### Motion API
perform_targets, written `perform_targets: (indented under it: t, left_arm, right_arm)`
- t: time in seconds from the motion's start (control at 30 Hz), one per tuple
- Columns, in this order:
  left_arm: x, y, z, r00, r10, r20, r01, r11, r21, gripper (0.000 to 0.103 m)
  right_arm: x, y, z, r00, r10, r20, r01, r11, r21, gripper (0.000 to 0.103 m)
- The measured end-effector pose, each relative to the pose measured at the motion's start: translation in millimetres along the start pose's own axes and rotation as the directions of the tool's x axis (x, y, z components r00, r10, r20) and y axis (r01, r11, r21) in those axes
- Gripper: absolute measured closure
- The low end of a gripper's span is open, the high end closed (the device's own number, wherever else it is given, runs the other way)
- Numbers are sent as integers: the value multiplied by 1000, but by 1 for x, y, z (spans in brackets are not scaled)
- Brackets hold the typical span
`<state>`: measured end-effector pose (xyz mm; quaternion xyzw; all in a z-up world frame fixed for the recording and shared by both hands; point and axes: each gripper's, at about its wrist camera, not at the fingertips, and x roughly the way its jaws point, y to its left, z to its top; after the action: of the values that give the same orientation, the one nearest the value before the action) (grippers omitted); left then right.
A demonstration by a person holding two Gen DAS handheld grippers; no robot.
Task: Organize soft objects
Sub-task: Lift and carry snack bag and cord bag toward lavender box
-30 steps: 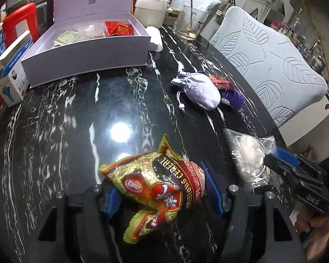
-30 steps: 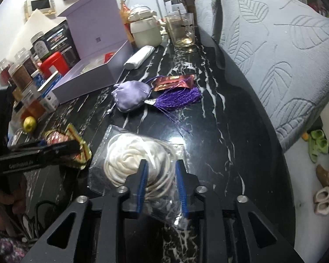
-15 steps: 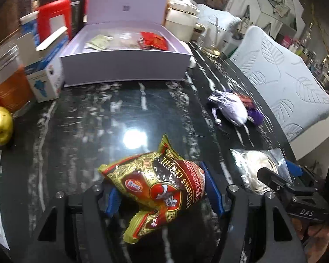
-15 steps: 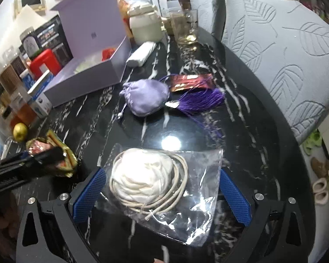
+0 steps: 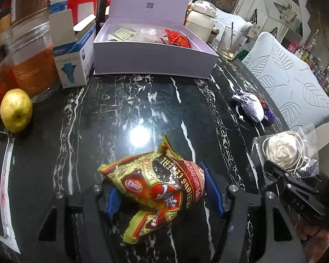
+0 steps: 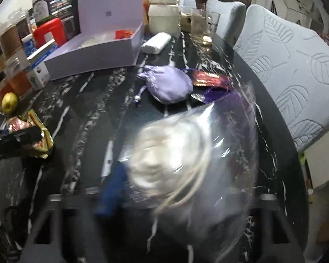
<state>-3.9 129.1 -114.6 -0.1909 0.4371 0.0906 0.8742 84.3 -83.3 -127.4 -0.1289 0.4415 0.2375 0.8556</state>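
1. Left hand-held gripper (image 5: 162,194) is clamping a red-and-gold cereal snack packet (image 5: 158,186) between its blue pads, the packet puffing out above the jaws and riding clear of the black marble surface (image 5: 120,114).
2. Right hand-held gripper (image 5: 274,171) is closing on a clear plastic bag holding a white fabric rose with cord (image 5: 281,150); its jaws have just been shutting after standing wide. From the left wrist view the bag is sitting in the jaws, but the right wrist view is smeared, so I cannot tell whether the pads are pressing it yet.
3. Both items are being carried by their soft middles, probably so neither slips while heading for the open lavender box (image 5: 153,59), which already contains a red packet (image 5: 176,39) and a pale sachet (image 5: 121,34).
4. Still waiting on the surface are a lilac drawstring pouch (image 6: 168,83), a dark red wrapper (image 6: 208,80) and a purple tassel (image 6: 228,96), all touching one another near the edge by the leaf-pattern chair (image 6: 296,70).
5. Open room is lying between the packet and the box front; a yellow fruit (image 5: 16,109), a jar (image 5: 30,61) and a small blue-and-white carton (image 5: 73,65) are crowding the left side.
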Motion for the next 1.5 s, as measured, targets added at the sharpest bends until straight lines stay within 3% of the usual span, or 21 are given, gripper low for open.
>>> perform_targets:
  t: [0.13, 0.7, 1.0, 1.23, 1.5]
  left_arm:
    - [-6, 3, -3, 1000, 4, 18, -4, 1000, 5, 39]
    - [-52, -13, -18, 992, 23, 124, -29, 998, 48, 39]
    - [-77, -26, -30, 986, 16, 166, -27, 997, 66, 39]
    - [-89, -31, -20, 978, 0, 206, -17, 997, 80, 39]
    - [-106, -32, 10, 963, -4, 271, -22, 996, 92, 39]
  right_arm:
    - [-4, 2, -2, 999, 46, 24, -47, 999, 22, 87]
    - [-48, 22, -14, 982, 146, 121, -145, 989, -22, 88]
    - [-73, 35, -19, 961, 224, 160, -213, 973, -86, 88]
    - [-87, 46, -15, 948, 258, 186, -233, 961, -147, 88]
    - [-98, 51, 11, 927, 300, 225, -263, 948, -181, 88]
